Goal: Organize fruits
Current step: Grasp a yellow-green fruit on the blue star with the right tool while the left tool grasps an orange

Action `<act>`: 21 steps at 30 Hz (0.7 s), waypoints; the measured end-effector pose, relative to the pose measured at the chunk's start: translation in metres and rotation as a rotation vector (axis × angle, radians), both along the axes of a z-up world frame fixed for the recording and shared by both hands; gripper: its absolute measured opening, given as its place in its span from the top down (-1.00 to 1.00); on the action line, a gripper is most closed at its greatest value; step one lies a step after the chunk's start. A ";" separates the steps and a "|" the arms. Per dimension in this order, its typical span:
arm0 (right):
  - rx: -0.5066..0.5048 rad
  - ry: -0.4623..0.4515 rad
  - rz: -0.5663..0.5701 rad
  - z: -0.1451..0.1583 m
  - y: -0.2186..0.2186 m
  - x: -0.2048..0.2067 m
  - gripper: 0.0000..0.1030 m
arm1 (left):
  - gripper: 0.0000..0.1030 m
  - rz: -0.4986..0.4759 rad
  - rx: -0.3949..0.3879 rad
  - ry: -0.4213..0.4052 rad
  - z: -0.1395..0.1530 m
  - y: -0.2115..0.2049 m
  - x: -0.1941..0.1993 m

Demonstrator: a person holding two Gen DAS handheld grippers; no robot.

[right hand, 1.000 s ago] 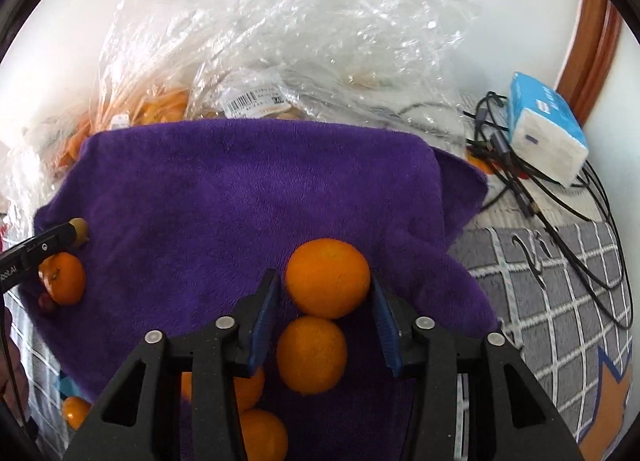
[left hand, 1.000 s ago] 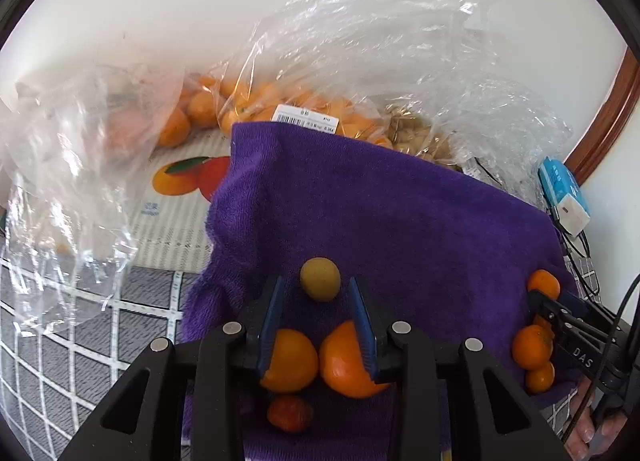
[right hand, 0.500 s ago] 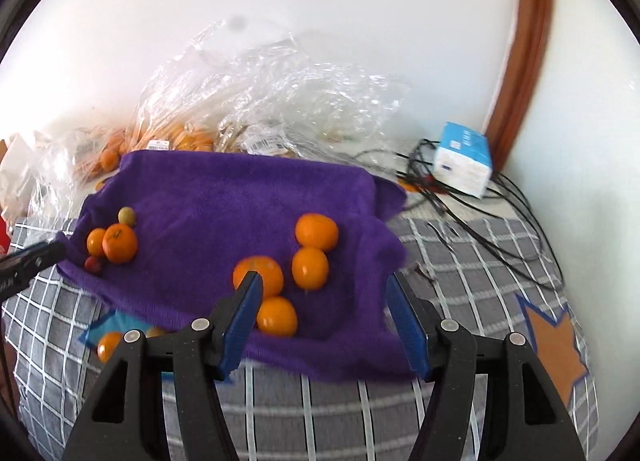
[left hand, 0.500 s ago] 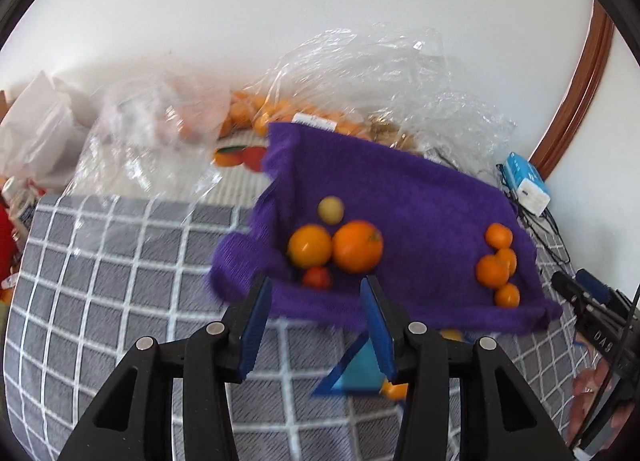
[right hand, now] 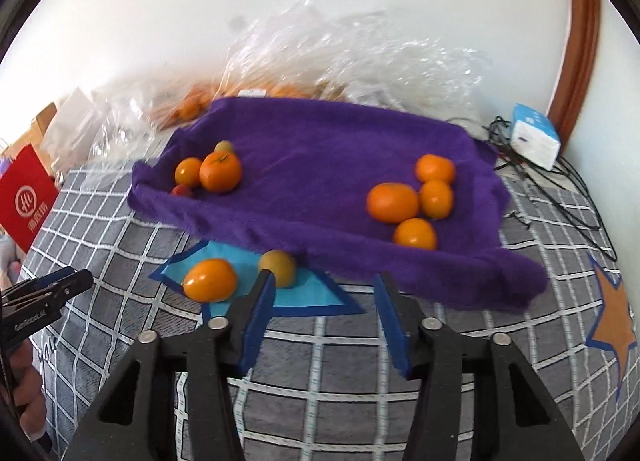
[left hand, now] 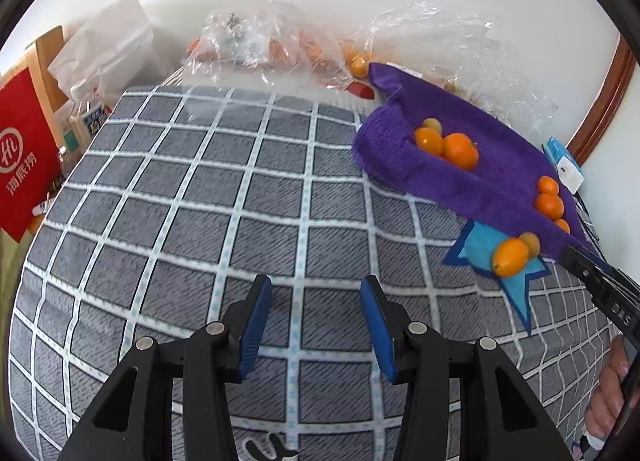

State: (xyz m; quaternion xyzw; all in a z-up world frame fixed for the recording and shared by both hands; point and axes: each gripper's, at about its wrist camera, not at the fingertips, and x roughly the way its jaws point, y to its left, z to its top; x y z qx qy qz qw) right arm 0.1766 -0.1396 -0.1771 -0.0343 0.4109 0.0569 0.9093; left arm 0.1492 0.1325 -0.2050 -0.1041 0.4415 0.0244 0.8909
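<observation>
A purple towel [right hand: 320, 141] lies on the checked cloth. Its left end holds two oranges [right hand: 220, 171], a yellowish fruit [right hand: 224, 147] and a small red one [right hand: 182, 191]. Several oranges [right hand: 394, 203] sit at its right end. In front of the towel, an orange [right hand: 210, 279] and a yellow-green fruit [right hand: 280, 265] rest on a blue star patch. My right gripper [right hand: 325, 281] hovers before the towel's front edge, jaws closing with nothing between them. My left gripper [left hand: 315, 285] stands open and empty over bare cloth, left of the towel [left hand: 480, 165].
Clear plastic bags [left hand: 272, 41] with more fruit pile up against the back wall. A red paper bag [left hand: 24, 149] stands at the left edge. A blue and white box [right hand: 534, 135] and black cables [right hand: 560, 189] lie at the right by a wooden frame.
Both grippers have drawn back from the fruit on the towel to the checked cloth in front. The oranges that stood between their jaws stay on the towel. The left view has swung left.
</observation>
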 end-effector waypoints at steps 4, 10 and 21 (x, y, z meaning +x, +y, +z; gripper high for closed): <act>0.006 0.023 -0.004 -0.014 0.010 0.012 0.16 | 0.15 -0.024 0.000 -0.030 -0.003 0.004 -0.011; 0.061 0.064 0.022 -0.026 0.015 0.028 0.16 | 0.09 -0.038 -0.013 -0.082 -0.007 0.005 -0.020; 0.078 0.059 0.031 -0.028 0.000 0.019 0.46 | -0.31 -0.039 -0.064 -0.099 -0.007 0.004 -0.024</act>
